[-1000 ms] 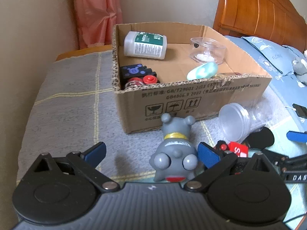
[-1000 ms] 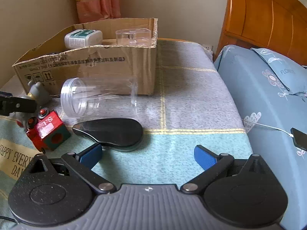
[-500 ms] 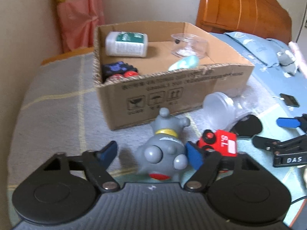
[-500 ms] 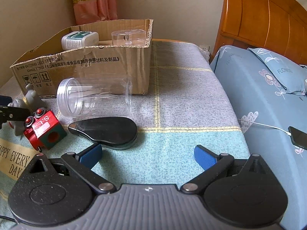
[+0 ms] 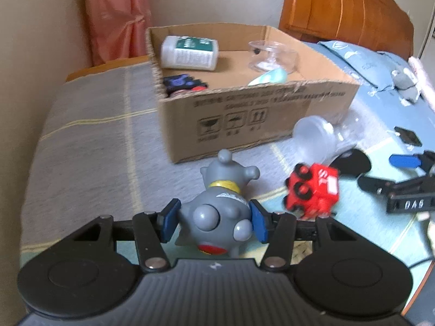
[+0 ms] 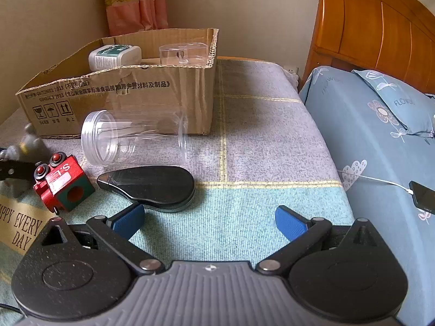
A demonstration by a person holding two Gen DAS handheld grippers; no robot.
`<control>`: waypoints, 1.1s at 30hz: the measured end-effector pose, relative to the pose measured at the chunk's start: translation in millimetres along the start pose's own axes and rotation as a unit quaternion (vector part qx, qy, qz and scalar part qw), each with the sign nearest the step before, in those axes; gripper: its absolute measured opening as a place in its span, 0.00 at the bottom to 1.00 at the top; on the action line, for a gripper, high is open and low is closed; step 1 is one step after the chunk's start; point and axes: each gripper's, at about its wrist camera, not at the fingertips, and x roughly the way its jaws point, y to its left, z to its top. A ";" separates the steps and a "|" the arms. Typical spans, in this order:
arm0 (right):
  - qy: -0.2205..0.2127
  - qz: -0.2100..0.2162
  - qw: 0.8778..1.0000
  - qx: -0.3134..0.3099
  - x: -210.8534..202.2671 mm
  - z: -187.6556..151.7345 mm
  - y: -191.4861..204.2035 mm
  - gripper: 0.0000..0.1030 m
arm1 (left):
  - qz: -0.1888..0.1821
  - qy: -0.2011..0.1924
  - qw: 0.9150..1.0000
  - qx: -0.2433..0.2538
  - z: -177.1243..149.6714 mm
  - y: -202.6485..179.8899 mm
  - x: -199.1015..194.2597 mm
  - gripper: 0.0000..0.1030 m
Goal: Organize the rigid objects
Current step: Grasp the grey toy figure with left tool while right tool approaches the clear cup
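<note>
A grey toy figure (image 5: 225, 174) with a yellow collar lies on the bedspread in front of the cardboard box (image 5: 272, 108). My left gripper (image 5: 214, 221) is closing its jaws on it, and both blue pads press against its round body. To the toy's right sit a red cube (image 5: 315, 190), a clear jar (image 5: 315, 135) on its side and a black case (image 5: 353, 160). In the right wrist view my right gripper (image 6: 209, 221) stands open over bare blanket, just in front of the black case (image 6: 152, 187). The jar (image 6: 133, 138), red cube (image 6: 64, 186) and grey toy (image 6: 27, 141) lie to its left.
Inside the box are a white bottle (image 5: 190, 53), a clear dish (image 5: 272, 55), a pale green object (image 5: 269, 77) and dark toys (image 5: 182, 84). A phone (image 6: 424, 198) on a white cable lies on the blue bedding at right. A wooden headboard (image 6: 380, 27) stands behind.
The left jaws have come in from wide open and now clamp the grey toy. The red cube now sits further right of the toy. The right gripper has not moved.
</note>
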 end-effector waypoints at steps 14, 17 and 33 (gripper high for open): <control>-0.015 0.042 0.999 0.025 -13.5 6.1 -7.4 1.00 | 0.002 -0.006 1.000 -0.011 -6.9 9.9 -1.9 0.53; -0.029 0.064 0.997 0.025 -19.9 17.8 -6.3 1.00 | 0.003 -0.008 1.000 -0.013 -7.6 9.6 -2.0 0.53; -0.018 0.124 0.992 -0.007 5.6 61.1 36.7 1.00 | -0.002 -0.011 1.000 -0.023 -8.4 12.3 -1.4 0.53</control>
